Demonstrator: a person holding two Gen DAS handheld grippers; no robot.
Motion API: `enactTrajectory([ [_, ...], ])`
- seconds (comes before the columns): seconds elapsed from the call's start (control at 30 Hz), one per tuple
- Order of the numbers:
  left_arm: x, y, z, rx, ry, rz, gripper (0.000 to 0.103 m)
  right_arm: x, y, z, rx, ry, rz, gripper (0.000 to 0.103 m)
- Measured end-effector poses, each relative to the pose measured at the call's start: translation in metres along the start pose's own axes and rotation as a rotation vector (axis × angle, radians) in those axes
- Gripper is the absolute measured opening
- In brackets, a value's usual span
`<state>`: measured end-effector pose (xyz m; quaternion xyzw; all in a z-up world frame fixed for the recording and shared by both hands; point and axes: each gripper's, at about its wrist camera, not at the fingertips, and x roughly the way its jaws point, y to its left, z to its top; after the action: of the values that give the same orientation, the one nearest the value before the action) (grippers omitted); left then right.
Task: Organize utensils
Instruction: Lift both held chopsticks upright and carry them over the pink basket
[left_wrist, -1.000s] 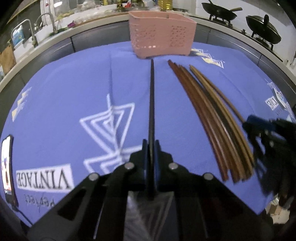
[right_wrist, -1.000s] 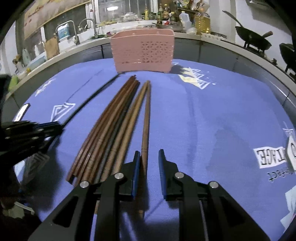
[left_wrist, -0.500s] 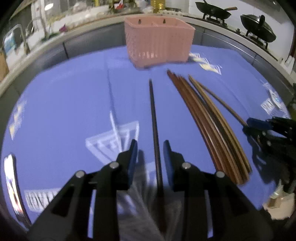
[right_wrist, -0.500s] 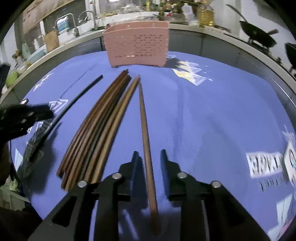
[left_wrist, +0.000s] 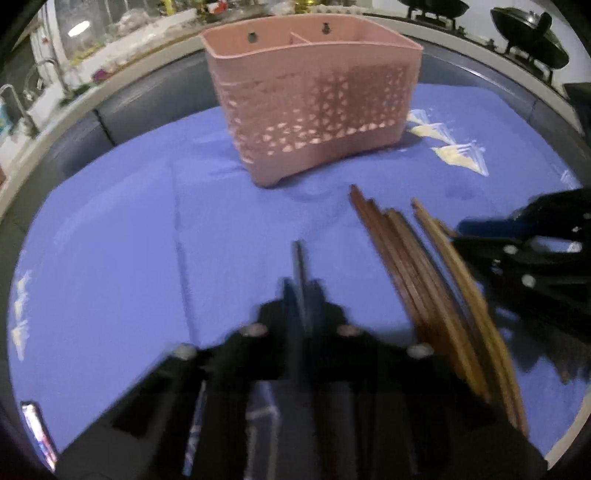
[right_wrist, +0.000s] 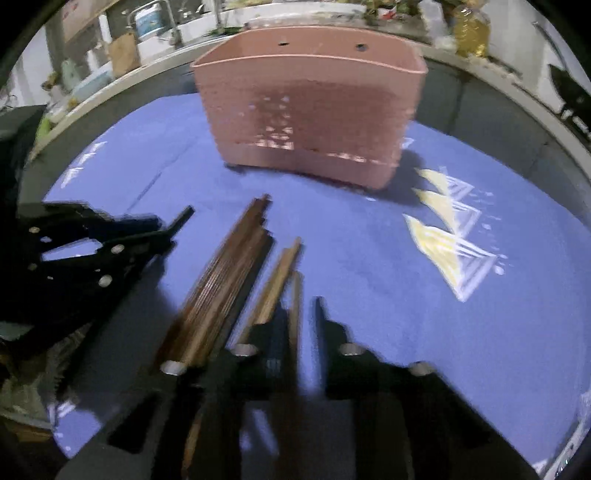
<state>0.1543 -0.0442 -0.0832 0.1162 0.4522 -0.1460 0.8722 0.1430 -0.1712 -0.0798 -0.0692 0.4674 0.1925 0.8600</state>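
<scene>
The left hand-held gripper (left_wrist: 301, 295) has its jaws nearly together around a thin black chopstick (left_wrist: 297, 266), whose tip points toward 12 o'clock; the picture is blurred by motion, but the stick sits squarely between the two pads. In the right wrist view that same black stick pokes out of the gripper at about 9 o'clock, its end aimed toward the basket.

The right hand-held gripper (right_wrist: 301, 314) stands partly open, with a clear gap between the fingers. A single brown chopstick (right_wrist: 294, 306) runs along the inner face of its left finger; whether it is pinched I cannot tell, since the right finger stands apart from it.

The pink basket (left_wrist: 314, 99) stands upright on the blue cloth (left_wrist: 110, 240) that covers the surface, at 12 o'clock in both views. Its front wall is perforated, and a divider splits the inside into two compartments.

A bundle of brown chopsticks (left_wrist: 413, 280) lies flat on the cloth between the two grippers, at about 3 o'clock from the left one, tips pointing toward the basket but well short of it. In the right wrist view the bundle lies at 10 o'clock from the fingers, with a lighter pair (right_wrist: 277, 280) just beside it.
</scene>
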Motion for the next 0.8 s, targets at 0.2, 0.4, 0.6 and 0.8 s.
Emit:
enactTrajectory([
  [0.2, -0.035, 0.007, 0.003, -0.043, -0.091, -0.059, 0.005, -0.042, -0.002, -0.006, 0.032, -0.148, 0.016, 0.005],
  [0.4, -0.127, 0.017, 0.001, -0.072, -0.326, -0.104, 0.005, -0.134, -0.001, -0.024, 0.063, -0.489, -0.003, 0.005],
  [0.6, -0.190, 0.022, -0.008, -0.060, -0.477, -0.098, 0.005, -0.181, -0.003, -0.040, 0.103, -0.651, -0.022, 0.005],
  [0.8, -0.210, 0.022, -0.017, -0.057, -0.519, -0.086, 0.005, -0.187, 0.001, -0.042, 0.101, -0.683, -0.052, 0.005],
])
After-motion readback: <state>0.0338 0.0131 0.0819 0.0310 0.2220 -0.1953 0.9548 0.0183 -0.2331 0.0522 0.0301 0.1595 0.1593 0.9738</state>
